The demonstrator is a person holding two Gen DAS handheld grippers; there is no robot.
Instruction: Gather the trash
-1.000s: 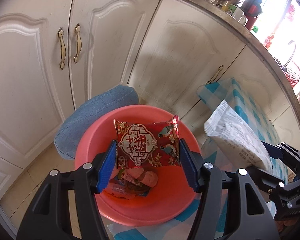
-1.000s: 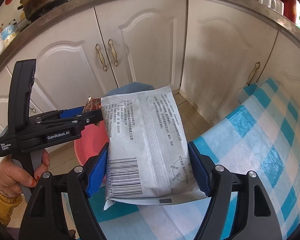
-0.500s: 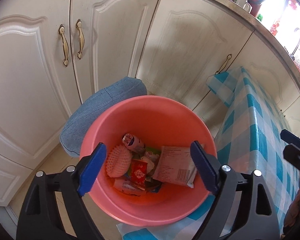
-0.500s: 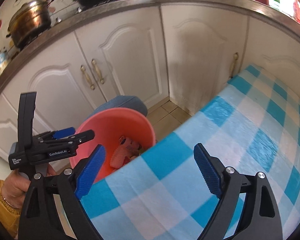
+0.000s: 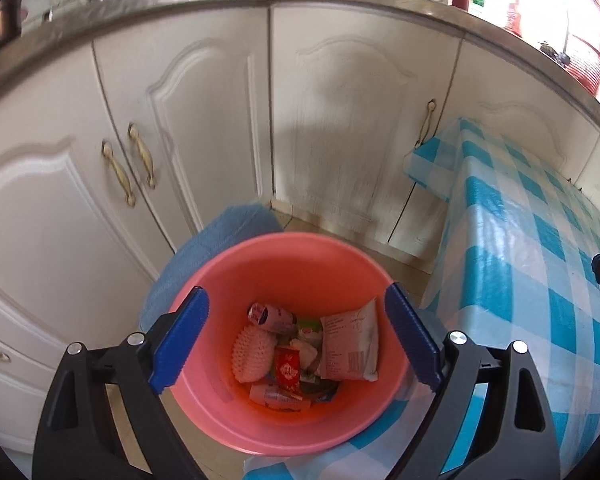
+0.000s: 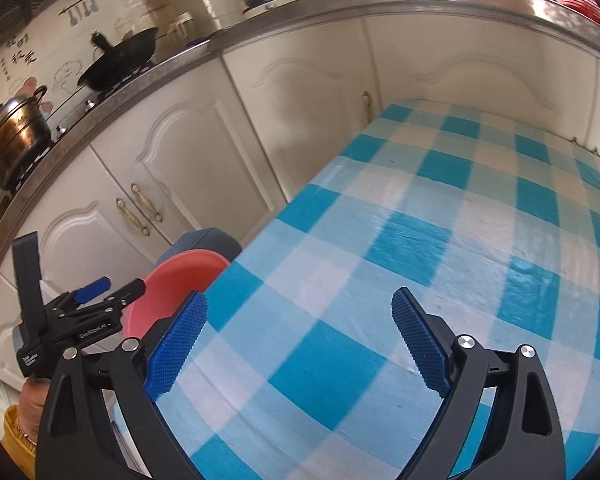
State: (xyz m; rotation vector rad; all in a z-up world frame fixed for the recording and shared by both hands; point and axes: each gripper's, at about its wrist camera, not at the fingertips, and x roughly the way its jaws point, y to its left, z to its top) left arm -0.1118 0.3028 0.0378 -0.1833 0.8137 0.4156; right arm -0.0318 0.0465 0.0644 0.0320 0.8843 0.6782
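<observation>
Both packets have left the jaws since a second ago: the red snack packet that the left hand-held gripper [image 5: 296, 340] clamped and the white packet [image 5: 350, 344] that the right hand-held gripper [image 6: 300, 340] carried are no longer between any pads, and both sets of jaws have just been opening with nothing between them. Now the left hand-held gripper hangs released above the pink basin [image 5: 300, 264], tilted steeply downward so that its blue pads frame the basin's inside. In the basin lie the white packet against the right wall, a small red packet [image 5: 287, 368] in the middle, a pink spiky ball [image 5: 250, 356] to its left, a small pink bottle [image 5: 270, 314] toward the far wall and another pink item near the front wall. The basin stands just off the left edge of the desk [image 6: 440, 240], which is covered with a blue and white checked cloth, and a blue cushion [image 5: 216, 236] sits behind it by the white cabinets [image 5: 180, 128]. The right hand-held gripper is likewise released, angled down over the desk near its front left corner, its pads well apart above bare cloth. From the right wrist view the left hand-held gripper shows at the lower left beside the basin's rim, held by a hand [image 6: 34, 396] with a yellow sleeve.
</observation>
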